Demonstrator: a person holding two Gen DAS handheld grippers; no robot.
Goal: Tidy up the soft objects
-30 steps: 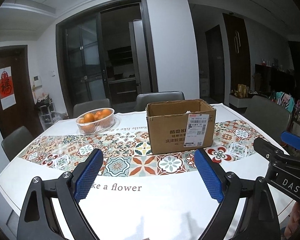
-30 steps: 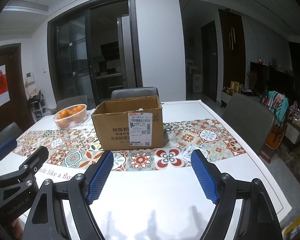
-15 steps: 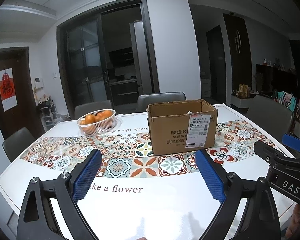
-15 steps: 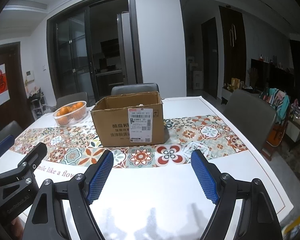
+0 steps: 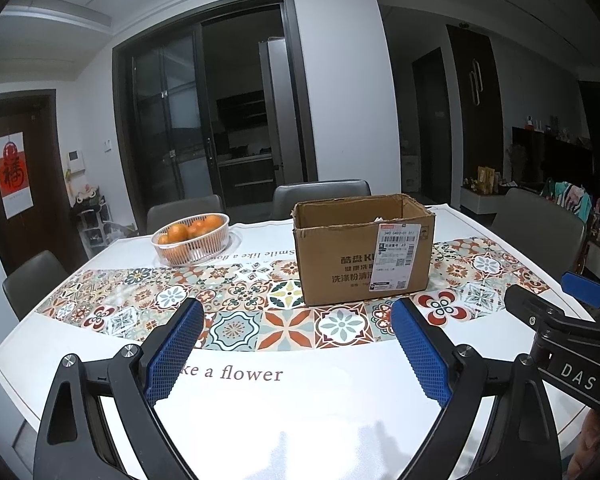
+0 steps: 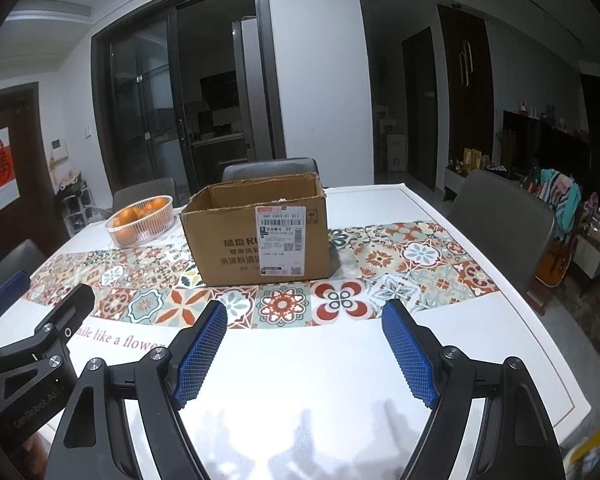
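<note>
I stand at a white table (image 5: 300,420) with a band of patterned tiles. An open cardboard box (image 5: 362,250) sits on that band, a basket of oranges (image 5: 191,238) behind it to the left. Grey chairs ring the table; dark glass doors stand beyond. My left tongs (image 5: 296,348) and right tongs (image 6: 304,344) gape wide, holding nothing. Only the right view shows colourful clothes (image 6: 558,196) draped far right.

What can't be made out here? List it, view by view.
- Cardboard box contents: both views, the front wall hides all but a pale scrap at the rim.
- Shipping label small print: too small.
- Tablecloth lettering: the left gripper finger covers its start.
- Soft objects: none identifiable on the table.
</note>
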